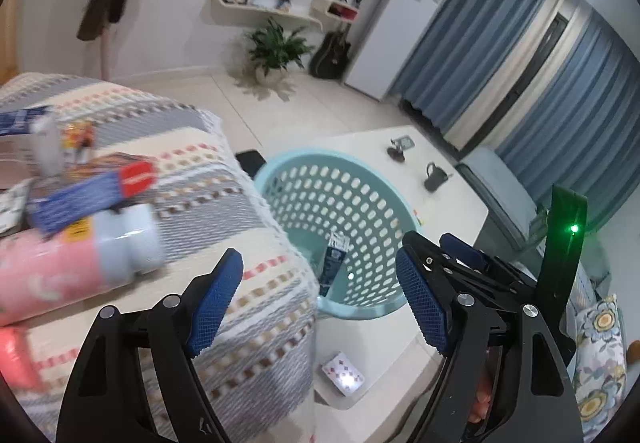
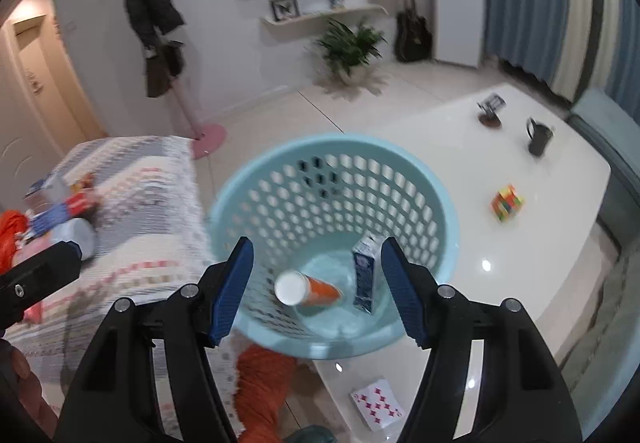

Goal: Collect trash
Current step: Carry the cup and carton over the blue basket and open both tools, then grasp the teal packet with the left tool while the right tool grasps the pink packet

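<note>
A light blue perforated basket (image 2: 280, 151) stands on the white table beside a couch with a woven cover (image 1: 224, 195). At its bottom lie an orange tube with a white cap (image 2: 308, 289) and a blue-and-white carton (image 2: 364, 279). My right gripper (image 2: 316, 291) hangs open above the basket with nothing between its pads. My left gripper (image 1: 320, 303) is open and empty over the couch's edge, next to the basket (image 1: 304, 155); the carton (image 1: 334, 263) shows inside. On the couch, to the left, lie a pink pack (image 1: 48, 275), a pale blue container (image 1: 128, 239) and a blue box (image 1: 76, 203).
The white table (image 2: 520, 283) carries a coloured cube (image 2: 507, 203), a black mug (image 2: 538, 139) and a pack of playing cards (image 2: 376, 403). An orange cloth (image 2: 260, 383) lies below the basket. A potted plant (image 2: 352, 47) stands on the floor by the far wall.
</note>
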The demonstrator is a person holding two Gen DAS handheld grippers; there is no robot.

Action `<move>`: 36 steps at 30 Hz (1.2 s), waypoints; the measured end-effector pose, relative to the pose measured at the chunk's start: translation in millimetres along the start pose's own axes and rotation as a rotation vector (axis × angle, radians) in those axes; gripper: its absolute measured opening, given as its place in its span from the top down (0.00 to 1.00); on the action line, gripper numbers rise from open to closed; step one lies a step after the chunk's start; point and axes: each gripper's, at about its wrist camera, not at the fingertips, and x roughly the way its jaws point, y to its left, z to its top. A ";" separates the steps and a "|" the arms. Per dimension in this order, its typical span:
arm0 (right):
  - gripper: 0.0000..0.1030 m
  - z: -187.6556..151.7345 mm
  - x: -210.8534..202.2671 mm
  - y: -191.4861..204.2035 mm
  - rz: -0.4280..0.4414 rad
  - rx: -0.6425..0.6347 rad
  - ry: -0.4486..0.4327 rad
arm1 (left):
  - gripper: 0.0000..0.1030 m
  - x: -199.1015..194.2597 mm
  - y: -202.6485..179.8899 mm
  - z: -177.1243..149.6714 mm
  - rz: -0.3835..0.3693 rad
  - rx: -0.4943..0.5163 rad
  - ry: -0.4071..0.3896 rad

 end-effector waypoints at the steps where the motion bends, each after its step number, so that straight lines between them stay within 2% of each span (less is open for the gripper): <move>1: 0.39 0.3 -6.0 8.8 0.013 -0.016 -0.015 | 0.25 -11.5 3.0 -1.2 0.005 -0.004 -0.021; 5: 0.39 0.6 -29.0 48.2 0.070 -0.091 -0.072 | 0.25 -59.5 20.6 -7.4 0.042 -0.025 -0.111; 10: 0.39 -3.6 -54.2 99.1 0.163 -0.181 -0.138 | 0.25 -126.1 54.0 -16.1 0.135 -0.076 -0.226; 15: 0.39 -12.9 -67.8 147.6 0.246 -0.267 -0.168 | 0.25 -190.2 100.3 -28.1 0.305 -0.154 -0.302; 19: 0.40 -22.1 -64.9 182.0 0.282 -0.321 -0.152 | 0.25 -235.6 156.7 -45.9 0.443 -0.269 -0.344; 21: 0.40 -26.4 -58.6 194.3 0.306 -0.333 -0.126 | 0.25 -251.1 179.8 -52.5 0.494 -0.311 -0.345; 25: 0.40 -38.8 -46.3 217.2 0.376 -0.368 -0.060 | 0.25 -262.1 230.7 -66.0 0.596 -0.396 -0.296; 30: 0.40 -57.1 -33.6 250.1 0.466 -0.425 0.023 | 0.25 -256.7 265.8 -75.0 0.586 -0.445 -0.254; 36: 0.40 -63.9 -19.6 278.9 0.503 -0.473 0.079 | 0.25 -239.3 280.4 -72.2 0.590 -0.443 -0.200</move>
